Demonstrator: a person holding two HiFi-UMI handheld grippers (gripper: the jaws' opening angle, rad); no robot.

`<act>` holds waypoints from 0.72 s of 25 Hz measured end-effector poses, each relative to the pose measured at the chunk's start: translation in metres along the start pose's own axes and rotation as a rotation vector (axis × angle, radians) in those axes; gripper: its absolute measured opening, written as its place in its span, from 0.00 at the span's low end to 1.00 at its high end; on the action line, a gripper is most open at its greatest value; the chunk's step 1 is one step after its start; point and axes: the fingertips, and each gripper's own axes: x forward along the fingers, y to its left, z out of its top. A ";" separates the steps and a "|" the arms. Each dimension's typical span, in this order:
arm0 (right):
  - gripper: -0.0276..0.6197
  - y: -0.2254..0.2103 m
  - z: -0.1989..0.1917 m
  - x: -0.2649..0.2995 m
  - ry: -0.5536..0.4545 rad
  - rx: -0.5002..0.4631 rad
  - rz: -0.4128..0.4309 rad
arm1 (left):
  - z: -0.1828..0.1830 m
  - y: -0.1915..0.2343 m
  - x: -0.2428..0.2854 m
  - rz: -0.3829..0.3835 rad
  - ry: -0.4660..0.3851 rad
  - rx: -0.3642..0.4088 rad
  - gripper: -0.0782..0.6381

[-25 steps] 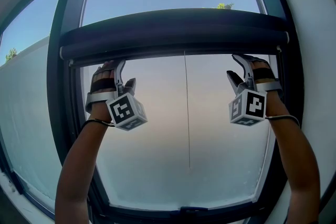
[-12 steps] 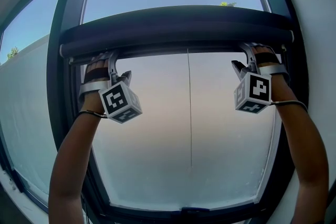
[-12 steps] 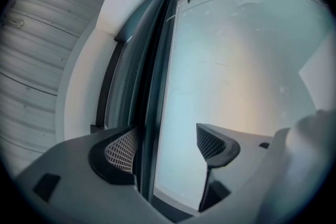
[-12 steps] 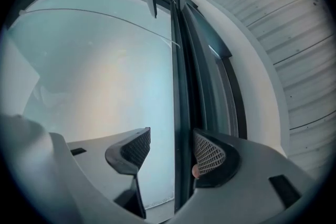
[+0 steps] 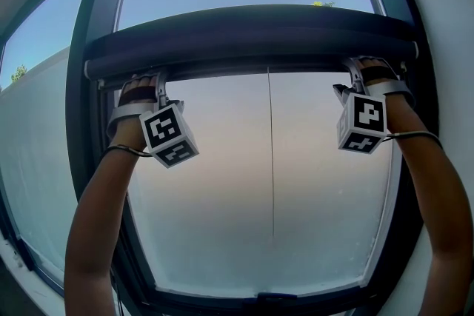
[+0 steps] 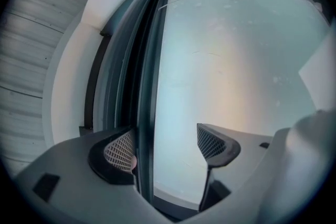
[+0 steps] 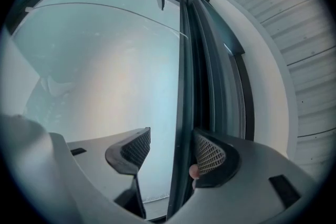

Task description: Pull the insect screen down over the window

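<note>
Both arms are up at the window, and here is the screen (image 5: 252, 37), rolled up in its dark housing across the upper part of the frame (image 5: 92, 11), with most of the glass (image 5: 222, 218) below it bare. So the pull has hardly begun, by my reading.

The left gripper (image 5: 158, 79) is up at the rail (image 5: 252, 70) near the frame's left side, the right gripper (image 5: 357, 70) at the same rail near the right side. That wide, even spacing looks meant to bring the rail down level and not skewed in its tracks.

In the left gripper view the jaws stand apart. The rail (image 6: 152, 86) runs between them, close against the left pad (image 6: 122, 150), with a clear gap to the other pad. It is straddled, not clamped. The right gripper view mirrors that: jaws wide and the rail (image 7: 182, 86) beside the right pad (image 7: 210, 155), with daylight on the far side. Each one hooks over the rail, ready to close or simply drag down.

The cord (image 5: 271, 159) hangs free down the middle of the glass, and nobody is touching it.

The count: one screen, one rail, one cord, two grippers and two marker cubes (image 5: 169, 134).
</note>
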 end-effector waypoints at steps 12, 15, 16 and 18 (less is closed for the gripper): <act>0.43 0.004 -0.003 0.000 0.003 -0.022 0.064 | -0.001 -0.002 -0.004 -0.088 0.006 0.039 0.58; 0.47 0.007 -0.001 -0.001 0.003 -0.004 0.078 | -0.002 -0.003 -0.006 -0.108 -0.003 0.041 0.58; 0.47 0.008 0.000 -0.001 0.003 0.001 0.086 | -0.002 -0.004 -0.007 -0.112 0.000 0.041 0.58; 0.47 0.009 0.001 -0.002 0.005 0.004 0.102 | -0.003 -0.005 -0.008 -0.113 0.012 0.048 0.58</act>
